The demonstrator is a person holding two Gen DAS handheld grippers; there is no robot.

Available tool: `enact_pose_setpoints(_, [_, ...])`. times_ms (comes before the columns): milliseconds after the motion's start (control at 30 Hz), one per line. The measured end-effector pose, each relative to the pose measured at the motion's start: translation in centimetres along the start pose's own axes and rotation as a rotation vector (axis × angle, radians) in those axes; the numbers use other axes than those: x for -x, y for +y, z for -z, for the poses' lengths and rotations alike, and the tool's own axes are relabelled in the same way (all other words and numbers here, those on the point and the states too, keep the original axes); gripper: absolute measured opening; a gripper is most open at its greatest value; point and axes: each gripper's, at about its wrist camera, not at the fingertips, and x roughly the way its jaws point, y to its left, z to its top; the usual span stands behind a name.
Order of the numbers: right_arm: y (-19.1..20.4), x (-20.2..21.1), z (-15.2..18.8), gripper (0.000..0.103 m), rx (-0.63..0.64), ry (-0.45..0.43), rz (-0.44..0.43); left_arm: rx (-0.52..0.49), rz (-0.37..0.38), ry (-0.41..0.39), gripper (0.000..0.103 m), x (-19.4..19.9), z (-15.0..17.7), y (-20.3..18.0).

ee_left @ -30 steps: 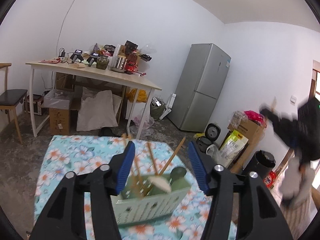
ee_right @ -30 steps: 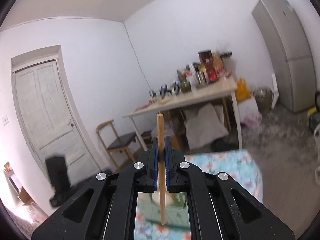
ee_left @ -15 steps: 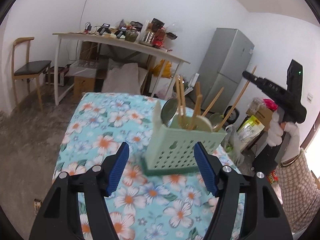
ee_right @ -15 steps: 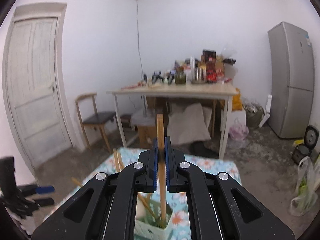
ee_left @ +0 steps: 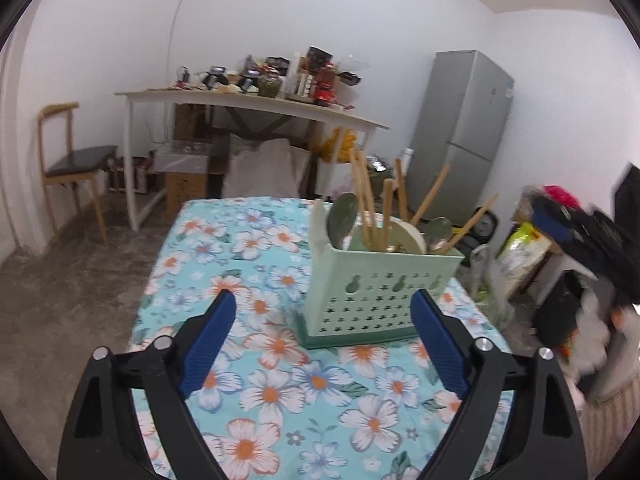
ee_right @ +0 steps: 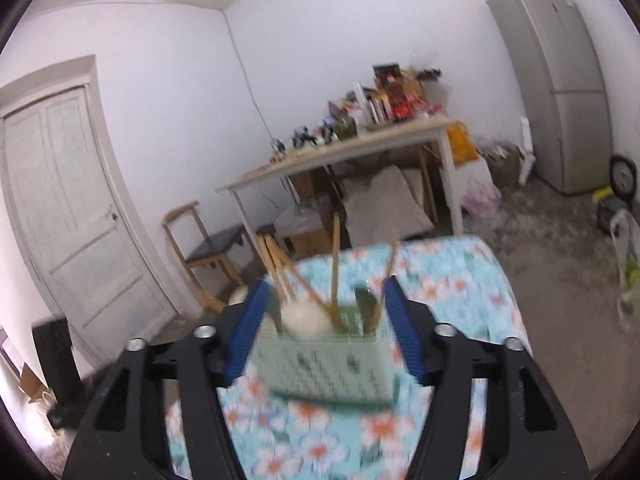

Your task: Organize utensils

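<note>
A: Nearest first: how do the jaws stand?

B: The left gripper (ee_left: 323, 316) has its jaws wide and opening, nothing between them. The right gripper (ee_right: 322, 307) is opening too, jaws apart, gripping nothing.

A: And the utensils?

B: Just beyond, the green holder (ee_left: 378, 286) stands upright on the table (ee_left: 224, 240) with the floral cloth. Wooden chopsticks (ee_left: 362, 196) and spoons (ee_left: 342, 220) stick up out of it.

A: Farther off?

B: A cluttered white desk (ee_left: 256, 106), a chair (ee_left: 68, 160) and a grey fridge (ee_left: 466, 128) by the wall.
</note>
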Motion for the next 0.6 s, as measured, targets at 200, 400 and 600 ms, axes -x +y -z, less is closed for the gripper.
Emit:
enact_pose_setpoints(200, [1.1, 1.4, 4.3, 0.092, 0.003, 0.043, 0.133, -0.038, -0.143, -0.031, 0.097, 0.9, -0.6, -1.3])
enact_pose_setpoints(400, [1.6, 1.4, 5.1, 0.095, 0.013, 0.081, 0.157, -0.029, -0.174, -0.035, 0.097, 1.5, -1.0, -2.2])
enact_pose_setpoints(600, [1.2, 1.6, 5.7, 0.095, 0.001, 0.101, 0.176, 0.012, -0.218, -0.019, 0.097, 1.7, -1.1, -2.5])
